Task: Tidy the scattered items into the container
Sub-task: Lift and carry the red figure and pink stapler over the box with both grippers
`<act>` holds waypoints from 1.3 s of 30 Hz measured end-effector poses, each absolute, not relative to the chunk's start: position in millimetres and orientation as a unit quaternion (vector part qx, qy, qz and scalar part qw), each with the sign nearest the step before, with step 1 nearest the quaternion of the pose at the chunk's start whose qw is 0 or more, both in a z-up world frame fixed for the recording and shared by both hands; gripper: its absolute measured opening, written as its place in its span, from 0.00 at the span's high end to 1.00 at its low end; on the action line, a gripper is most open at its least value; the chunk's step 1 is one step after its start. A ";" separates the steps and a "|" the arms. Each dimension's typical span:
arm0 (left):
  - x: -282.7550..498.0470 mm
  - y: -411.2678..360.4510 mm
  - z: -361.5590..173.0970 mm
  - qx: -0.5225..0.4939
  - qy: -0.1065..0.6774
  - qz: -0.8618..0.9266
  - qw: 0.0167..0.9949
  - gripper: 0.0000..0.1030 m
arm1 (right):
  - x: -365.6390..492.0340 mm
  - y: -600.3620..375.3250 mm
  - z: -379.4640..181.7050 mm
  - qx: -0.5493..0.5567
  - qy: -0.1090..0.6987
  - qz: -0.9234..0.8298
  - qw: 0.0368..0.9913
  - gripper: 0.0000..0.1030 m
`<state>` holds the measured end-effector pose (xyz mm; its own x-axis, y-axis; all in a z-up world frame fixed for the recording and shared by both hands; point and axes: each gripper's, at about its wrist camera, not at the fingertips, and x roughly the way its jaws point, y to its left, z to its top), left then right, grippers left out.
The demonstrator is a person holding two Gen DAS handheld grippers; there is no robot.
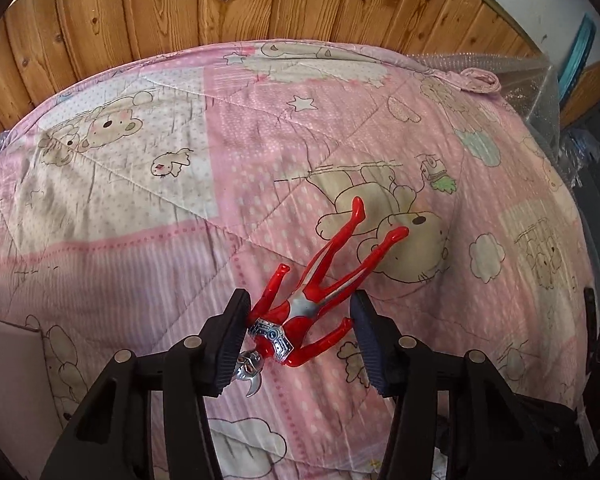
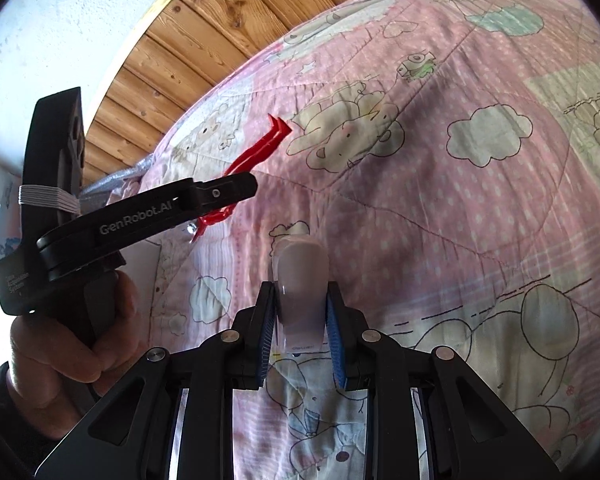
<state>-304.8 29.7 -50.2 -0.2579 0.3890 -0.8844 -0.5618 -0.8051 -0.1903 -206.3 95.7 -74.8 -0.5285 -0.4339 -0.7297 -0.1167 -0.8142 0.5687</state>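
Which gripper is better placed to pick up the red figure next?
Left. The left gripper is open with the red figure lying between its fingers on the pink quilt. The right gripper is already shut on a translucent object.

Bed covered by pink quilt printed with bears, clouds and stars; red and silver toy figure above it, contact with quilt unclear.
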 end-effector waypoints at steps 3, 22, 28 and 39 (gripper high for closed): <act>-300.0 17.7 -41.4 -0.528 0.062 0.792 0.299 0.49 | -206.0 94.6 -68.4 0.474 -0.286 -0.827 0.095 0.75; -261.0 -18.2 -2.9 -0.520 0.026 0.809 0.275 0.49 | -186.6 62.1 -24.6 0.476 -0.257 -0.834 0.111 0.75; -250.6 -35.6 11.0 -0.514 0.040 0.820 0.248 0.49 | -174.2 46.3 -11.1 0.481 -0.236 -0.836 0.117 0.75; -226.5 -68.9 29.8 -0.514 0.036 0.828 0.221 0.49 | -150.2 18.1 10.9 0.491 -0.201 -0.838 0.127 0.75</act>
